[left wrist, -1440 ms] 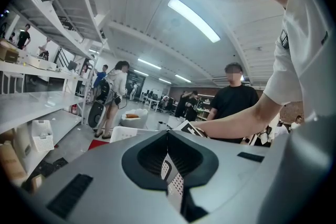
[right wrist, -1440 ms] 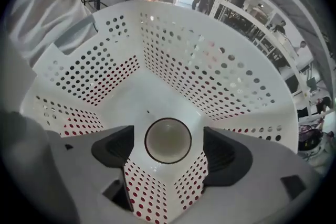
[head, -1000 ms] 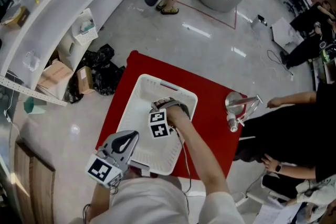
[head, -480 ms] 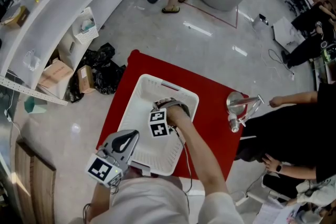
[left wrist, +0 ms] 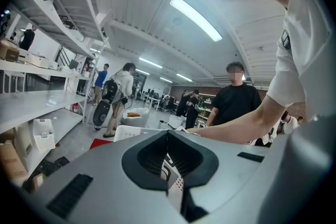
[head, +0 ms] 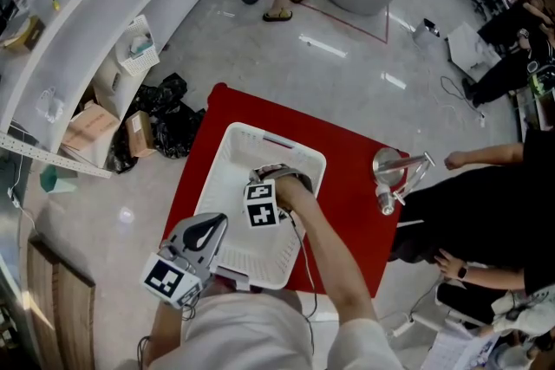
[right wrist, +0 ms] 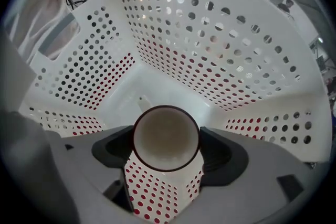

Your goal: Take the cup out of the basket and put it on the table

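Note:
On the red table [head: 349,178] stands a white perforated basket [head: 227,153]. My right gripper [head: 282,176] reaches down inside it. In the right gripper view the jaws are shut on a white cup [right wrist: 166,137] with red dots and a dark rim, its open mouth facing the camera, and the basket's [right wrist: 210,34] floor and walls lie behind it. The right gripper [right wrist: 166,145] hides the cup in the head view. My left gripper [head: 206,231] hovers at the basket's near left corner, holding nothing; in its own view the left gripper [left wrist: 168,135] has its jaws together.
A person in black stands at the table's right edge, and a shiny metal object [head: 390,176] sits there. White shelves [head: 104,4] run along the left, with boxes and black bags [head: 165,121] on the floor beside the table.

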`<state>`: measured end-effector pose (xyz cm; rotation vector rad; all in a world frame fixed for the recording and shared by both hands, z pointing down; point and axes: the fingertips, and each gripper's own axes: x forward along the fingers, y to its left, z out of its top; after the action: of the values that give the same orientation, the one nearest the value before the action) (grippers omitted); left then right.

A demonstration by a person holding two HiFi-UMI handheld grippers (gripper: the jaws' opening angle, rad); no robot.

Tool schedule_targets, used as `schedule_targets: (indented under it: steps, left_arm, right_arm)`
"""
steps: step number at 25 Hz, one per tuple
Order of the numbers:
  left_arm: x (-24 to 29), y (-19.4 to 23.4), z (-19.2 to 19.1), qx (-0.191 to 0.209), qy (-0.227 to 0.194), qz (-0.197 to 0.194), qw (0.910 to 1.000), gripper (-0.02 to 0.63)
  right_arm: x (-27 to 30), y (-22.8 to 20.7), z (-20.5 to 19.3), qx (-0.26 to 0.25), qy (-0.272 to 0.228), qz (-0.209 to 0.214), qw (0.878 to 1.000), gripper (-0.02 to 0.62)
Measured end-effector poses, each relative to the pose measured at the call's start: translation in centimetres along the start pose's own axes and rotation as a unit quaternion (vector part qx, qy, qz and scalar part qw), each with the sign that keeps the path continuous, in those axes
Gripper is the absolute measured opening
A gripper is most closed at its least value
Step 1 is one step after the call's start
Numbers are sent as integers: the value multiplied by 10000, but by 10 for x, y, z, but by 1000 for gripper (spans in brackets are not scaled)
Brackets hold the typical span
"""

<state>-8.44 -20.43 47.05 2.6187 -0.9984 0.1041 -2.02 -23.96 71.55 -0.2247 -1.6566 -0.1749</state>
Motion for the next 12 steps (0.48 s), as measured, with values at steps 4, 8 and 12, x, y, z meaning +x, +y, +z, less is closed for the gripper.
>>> schedule_targets:
  steps: [4,8,12]
  left_arm:
    - [0,-1,-2,19,13,-24,10000,11]
    - [-2,-3,-3,44,1,-67,10000,11]
    - [1,-4,-1,71,-5,-105,9999,11]
  right_arm:
    - [-10,2,1,101,-84,-37,9999,393]
    - [-24,6,4,206,-191,-73,9996,393]
    - [-41,9,6,302,-333,-85,9990,393]
